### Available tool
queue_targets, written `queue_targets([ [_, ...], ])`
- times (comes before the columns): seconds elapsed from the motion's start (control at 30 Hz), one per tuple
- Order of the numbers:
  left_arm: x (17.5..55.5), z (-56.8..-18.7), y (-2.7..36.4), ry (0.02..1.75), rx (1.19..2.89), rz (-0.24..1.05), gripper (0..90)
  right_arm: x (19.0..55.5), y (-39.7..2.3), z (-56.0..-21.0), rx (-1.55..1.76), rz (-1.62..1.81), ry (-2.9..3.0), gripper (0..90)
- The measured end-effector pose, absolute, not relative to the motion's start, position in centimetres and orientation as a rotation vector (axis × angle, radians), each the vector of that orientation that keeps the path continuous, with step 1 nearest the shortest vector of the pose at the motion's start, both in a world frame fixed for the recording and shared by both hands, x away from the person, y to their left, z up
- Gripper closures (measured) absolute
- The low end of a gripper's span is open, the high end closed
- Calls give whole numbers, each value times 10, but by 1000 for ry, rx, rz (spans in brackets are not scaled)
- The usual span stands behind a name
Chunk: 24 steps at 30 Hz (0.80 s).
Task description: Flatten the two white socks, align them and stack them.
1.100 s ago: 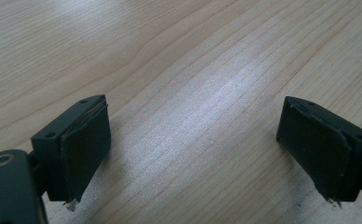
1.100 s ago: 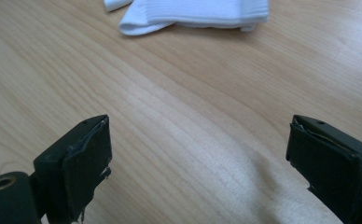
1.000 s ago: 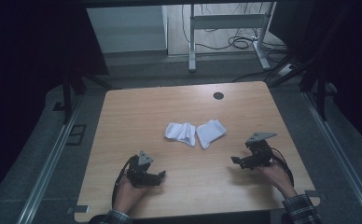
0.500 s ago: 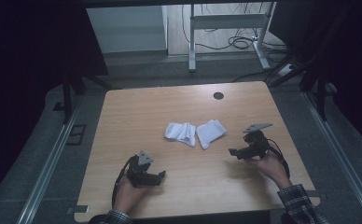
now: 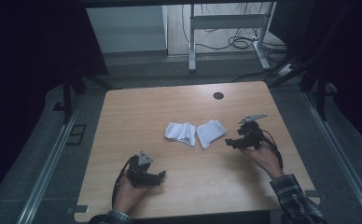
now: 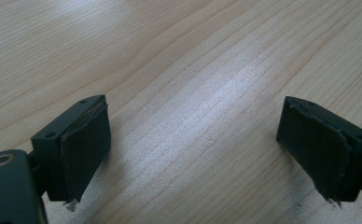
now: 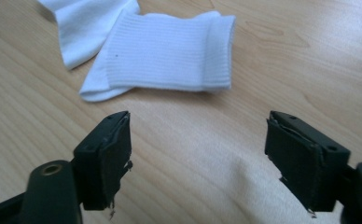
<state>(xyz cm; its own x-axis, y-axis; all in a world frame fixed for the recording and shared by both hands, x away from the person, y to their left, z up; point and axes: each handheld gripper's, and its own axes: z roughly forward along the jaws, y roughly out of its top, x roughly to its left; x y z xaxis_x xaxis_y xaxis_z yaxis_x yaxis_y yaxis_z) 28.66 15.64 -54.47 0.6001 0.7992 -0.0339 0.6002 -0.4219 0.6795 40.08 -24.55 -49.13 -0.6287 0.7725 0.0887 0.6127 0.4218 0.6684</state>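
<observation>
We're holding the right gripper just right of the right sock, jaws pointing at it, not touching. In the right gripper view that sock is lying flat just ahead of the jaws, cuff end toward the view's right, bare wood between the pads and the fabric. Jaws are spread with nothing between them; they have just been closing a bit.

The left sock is sitting beside the right one near the middle of the table, edges meeting or nearly so. In the right gripper view it is showing at top left, overlapping the first sock's edge.

We're resting the left gripper near the table's front edge, well apart from both socks. Its jaws are spread wide over bare wood, nothing in them.
</observation>
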Motion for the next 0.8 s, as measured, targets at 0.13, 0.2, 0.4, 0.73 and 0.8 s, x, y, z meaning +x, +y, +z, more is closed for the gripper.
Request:
queue_targets([
  [0.13,287,-545,156,1101,2167,389,100,409,-240,-489,1212,984,2448,274],
  [0.2,287,-544,156,1101,2169,389,100,416,-237,-487,1200,977,2453,321],
  [0.4,287,-545,156,1100,2168,389,100,428,-231,-483,1216,996,2445,448],
  [0.73,287,-545,156,1099,2167,389,99,450,-219,-487,1250,952,2432,590],
  [0.8,287,-545,156,1099,2167,389,99,455,-217,-488,1258,943,2432,608],
])
